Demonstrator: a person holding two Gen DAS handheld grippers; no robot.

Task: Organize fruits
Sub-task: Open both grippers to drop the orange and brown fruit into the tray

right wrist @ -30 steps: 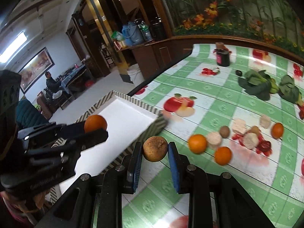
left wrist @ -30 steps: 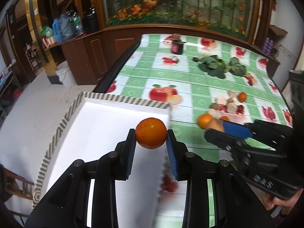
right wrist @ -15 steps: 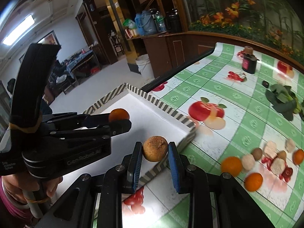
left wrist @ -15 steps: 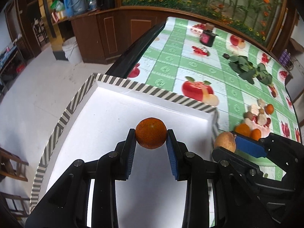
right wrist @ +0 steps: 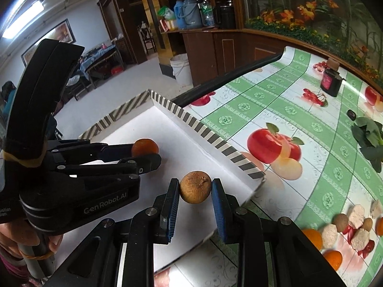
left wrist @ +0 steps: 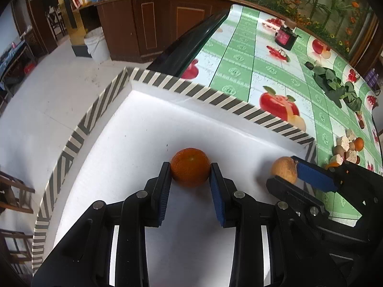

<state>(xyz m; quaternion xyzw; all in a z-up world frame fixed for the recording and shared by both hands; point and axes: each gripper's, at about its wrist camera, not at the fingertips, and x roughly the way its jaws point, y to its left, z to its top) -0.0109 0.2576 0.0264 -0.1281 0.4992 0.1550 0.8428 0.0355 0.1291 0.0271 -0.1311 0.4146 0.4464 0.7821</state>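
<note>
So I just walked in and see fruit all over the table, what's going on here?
A person is sorting fruit into a white tray with a striped rim, using two handheld grippers. The left gripper holds an orange low over the tray floor; the right gripper holds a brown fruit above the tray. More fruit waits on the tablecloth.

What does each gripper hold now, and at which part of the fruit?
The left gripper holds an orange by its opposite sides. The right gripper holds a brown round fruit, also by its sides.
</note>
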